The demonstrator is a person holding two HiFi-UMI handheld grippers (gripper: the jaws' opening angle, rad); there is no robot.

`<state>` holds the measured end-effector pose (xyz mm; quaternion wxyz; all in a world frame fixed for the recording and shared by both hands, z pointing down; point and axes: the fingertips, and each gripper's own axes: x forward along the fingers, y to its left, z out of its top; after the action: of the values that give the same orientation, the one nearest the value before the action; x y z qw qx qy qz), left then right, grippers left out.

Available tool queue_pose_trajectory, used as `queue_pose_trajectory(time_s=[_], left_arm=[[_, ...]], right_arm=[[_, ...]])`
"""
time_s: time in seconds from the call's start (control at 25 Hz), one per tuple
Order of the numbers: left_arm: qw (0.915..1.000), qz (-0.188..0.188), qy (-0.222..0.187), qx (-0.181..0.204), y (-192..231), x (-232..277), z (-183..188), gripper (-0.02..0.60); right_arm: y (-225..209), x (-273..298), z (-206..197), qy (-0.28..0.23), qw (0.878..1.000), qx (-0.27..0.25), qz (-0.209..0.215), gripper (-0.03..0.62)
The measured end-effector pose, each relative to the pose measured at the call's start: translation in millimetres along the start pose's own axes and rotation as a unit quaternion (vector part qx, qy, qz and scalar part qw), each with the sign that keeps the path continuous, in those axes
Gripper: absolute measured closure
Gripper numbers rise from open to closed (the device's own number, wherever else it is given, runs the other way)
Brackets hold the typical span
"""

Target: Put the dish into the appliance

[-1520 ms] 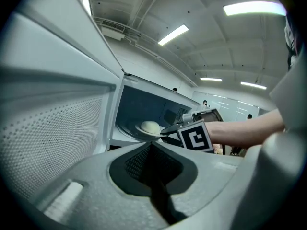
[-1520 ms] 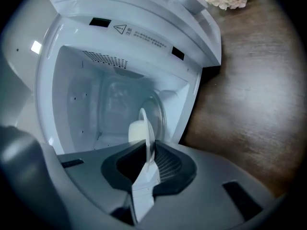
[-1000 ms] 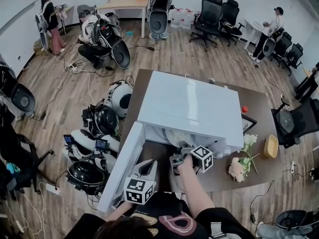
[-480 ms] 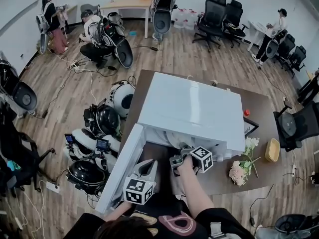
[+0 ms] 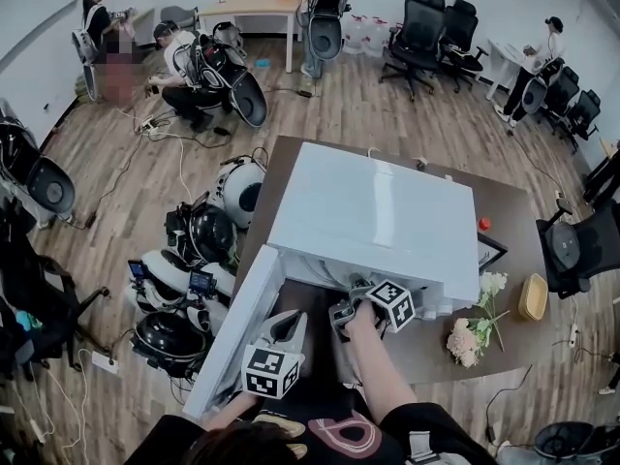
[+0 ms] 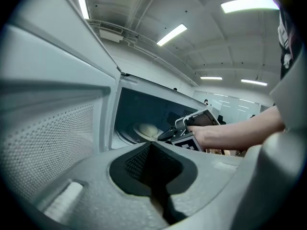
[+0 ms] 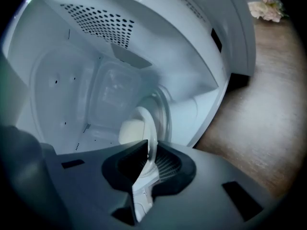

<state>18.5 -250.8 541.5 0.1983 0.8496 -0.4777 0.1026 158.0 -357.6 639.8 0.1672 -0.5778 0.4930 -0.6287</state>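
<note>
A white microwave (image 5: pixel 373 216) stands on the brown table with its door (image 5: pixel 237 327) swung open to the left. My right gripper (image 5: pixel 339 296) reaches into the opening, shut on the rim of a white dish (image 7: pixel 145 123) that carries a pale round bun (image 7: pixel 129 131). The dish is tilted on edge over the glass turntable (image 7: pixel 165 111) inside the cavity. From the left gripper view the dish (image 6: pixel 146 130) and the right gripper (image 6: pixel 165 135) show inside the cavity. My left gripper (image 5: pixel 283 324) hangs by the open door, shut with nothing in it.
A bunch of pale flowers (image 5: pixel 472 329), a yellow bowl (image 5: pixel 532 296), a small red object (image 5: pixel 484 224) and a dark frame (image 5: pixel 490 249) lie right of the microwave. Helmets and gear (image 5: pixel 194 260) crowd the floor at left. People and office chairs are further off.
The right gripper has rolled a little about its own line while holding the dish in the opening. The left gripper has kept still.
</note>
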Motion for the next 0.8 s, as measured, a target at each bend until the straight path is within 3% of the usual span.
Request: queue_pose_trajectory(time_s=[0.24,0.52,0.6,0.8], left_arm=[[1.0,0.008,0.0,-0.003,4.9,3.0,1.1,0.574],[0.9999,0.01,0.005,-0.003,6.2,5.7,-0.1,0.574],[0.9999,0.011,0.005,-0.003,6.5,6.6,-0.5,0.574],[0.9999,0.014,0.007,-0.004,6.0,7.1,-2.8,0.574]], right_arm=[[9.0,4.8,4.1,-0.007,0.998,-0.057,-0.001,0.526],[25.1,8.4,6.3,-0.008,0.989,-0.146,0.022,0.455],[28.1,8.6,5.3,-0.007,0.981,-0.192,0.02,0.429],[28.3,7.1,-1.0,0.001,0.948,-0.319,-0.003,0.389]])
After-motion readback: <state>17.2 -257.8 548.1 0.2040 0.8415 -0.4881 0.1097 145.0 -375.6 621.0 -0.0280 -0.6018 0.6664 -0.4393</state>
